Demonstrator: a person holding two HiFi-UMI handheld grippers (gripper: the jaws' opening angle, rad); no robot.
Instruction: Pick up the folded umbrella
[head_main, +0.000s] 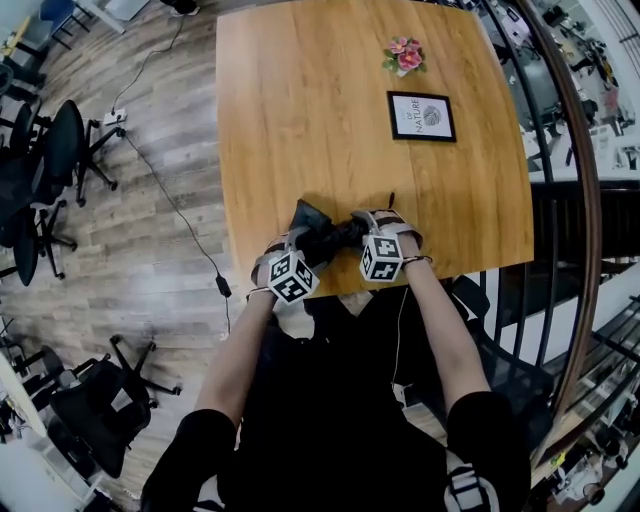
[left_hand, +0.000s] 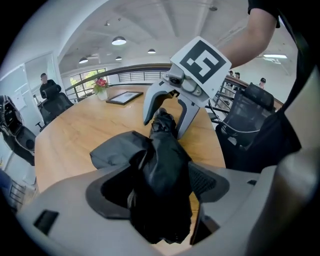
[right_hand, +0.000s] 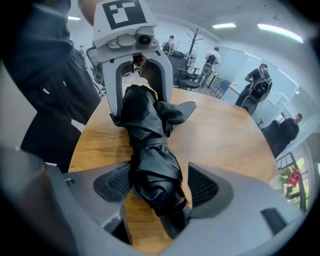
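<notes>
The folded black umbrella (head_main: 325, 240) lies on the wooden table (head_main: 300, 100) close to its near edge, with a loose flap of fabric spread to its left. My left gripper (head_main: 300, 234) straddles the left end and my right gripper (head_main: 376, 222) the right end. In the left gripper view the bunched fabric (left_hand: 162, 160) fills most of the gap between the wide jaws, and the right pad (left_hand: 205, 180) stays uncovered. In the right gripper view the strapped bundle (right_hand: 150, 155) lies between the pads with a gap at the right pad (right_hand: 202, 185). Both grippers are open.
A framed picture (head_main: 421, 115) and a small pot of pink flowers (head_main: 405, 55) sit at the table's far right. A curved railing (head_main: 575, 200) runs along the right side. Black office chairs (head_main: 60, 150) and a cable (head_main: 190, 230) are on the floor to the left.
</notes>
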